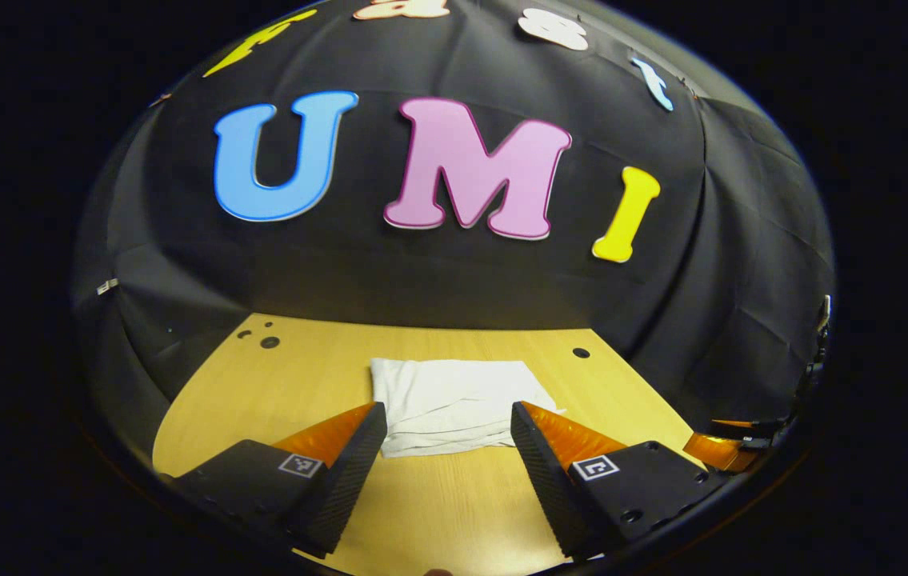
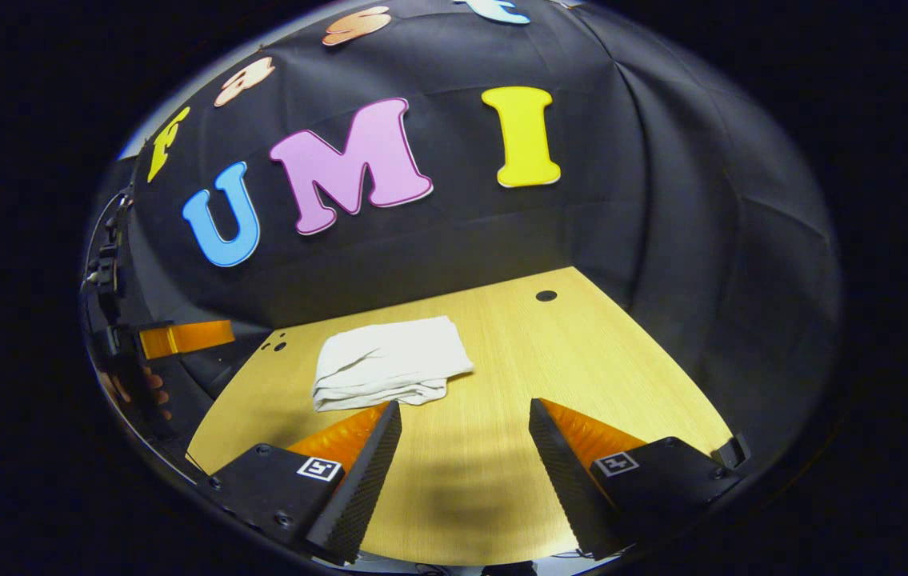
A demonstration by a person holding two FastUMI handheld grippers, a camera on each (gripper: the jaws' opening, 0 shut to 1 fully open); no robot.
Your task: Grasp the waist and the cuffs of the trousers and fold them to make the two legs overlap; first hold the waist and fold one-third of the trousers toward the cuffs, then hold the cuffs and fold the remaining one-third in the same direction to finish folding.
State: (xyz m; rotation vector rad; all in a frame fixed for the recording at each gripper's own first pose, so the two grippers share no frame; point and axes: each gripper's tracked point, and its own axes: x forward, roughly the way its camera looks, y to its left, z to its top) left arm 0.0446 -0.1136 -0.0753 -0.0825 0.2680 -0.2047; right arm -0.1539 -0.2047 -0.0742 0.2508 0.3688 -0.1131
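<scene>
Starting at the left: the left tongs [image 1: 448, 436] are hanging above the near side of the table [image 1: 454, 512], jaws spread wide with nothing between them, and the white trousers [image 1: 454, 404] are sitting just ahead at twelve o'clock. The garment is lying as a compact stacked rectangle, layered edges showing along its near side. It looks as though all the folds are in, so I'm judging the task to be at or very near its end. That would explain the empty, backed-off pose: the tongs are standing clear so they don't drag the layers askew. Over at four o'clock in the left gripper view, a sliver of the other tool is peeking in at the rim.

Moving right: the right tongs [image 2: 466, 436] are also gaping wide and carrying nothing, poised over bare wood. From here the trousers [image 2: 390, 364] are lying at about eleven o'clock, apart from both fingertips and well in from the table's edges [image 2: 622, 376], which keeps the bundle flat and stable. At nine o'clock the other gripper, with a hand [image 2: 138, 392] on it, is showing at the rim, too dim to read further. Whether the top layer needs a final smoothing, I can't tell; the far edges look slightly rumpled.
</scene>
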